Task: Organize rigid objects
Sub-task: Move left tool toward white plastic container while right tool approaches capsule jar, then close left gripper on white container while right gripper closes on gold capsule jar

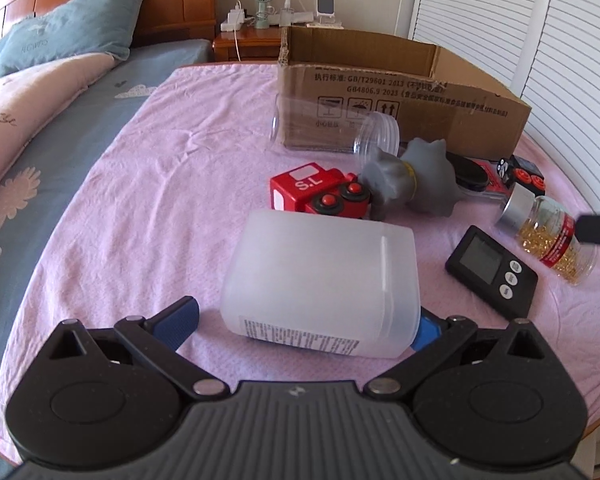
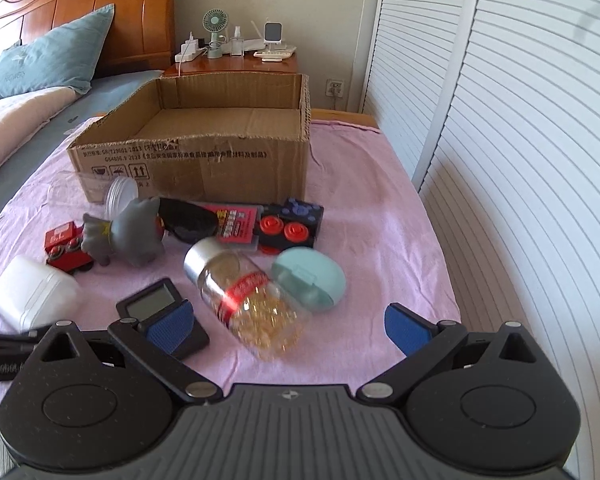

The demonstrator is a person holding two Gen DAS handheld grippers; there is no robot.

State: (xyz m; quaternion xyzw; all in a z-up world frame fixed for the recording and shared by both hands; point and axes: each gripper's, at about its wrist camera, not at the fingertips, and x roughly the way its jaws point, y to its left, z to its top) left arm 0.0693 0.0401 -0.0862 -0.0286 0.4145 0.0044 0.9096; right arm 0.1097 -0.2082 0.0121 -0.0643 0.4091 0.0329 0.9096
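My left gripper (image 1: 304, 322) is open around the near end of a frosted white plastic jar (image 1: 320, 280) lying on its side on the pink cloth; the jar also shows in the right wrist view (image 2: 32, 294). My right gripper (image 2: 288, 326) is open and empty, with a glass bottle of gold pins (image 2: 252, 300) lying between and just beyond its fingers. An open cardboard box (image 2: 204, 160) stands behind the objects. A red toy train (image 1: 320, 194), a grey rubber toy (image 2: 128, 232) and a black timer (image 1: 492, 270) lie nearby.
A clear jar (image 1: 332, 132) lies against the box. A teal oval case (image 2: 310, 280), a black toy car with red wheels (image 2: 290, 226), a red card pack (image 2: 236, 222) and a black oval object (image 2: 188, 220) lie on the cloth. White louvred doors (image 2: 520, 160) stand to the right.
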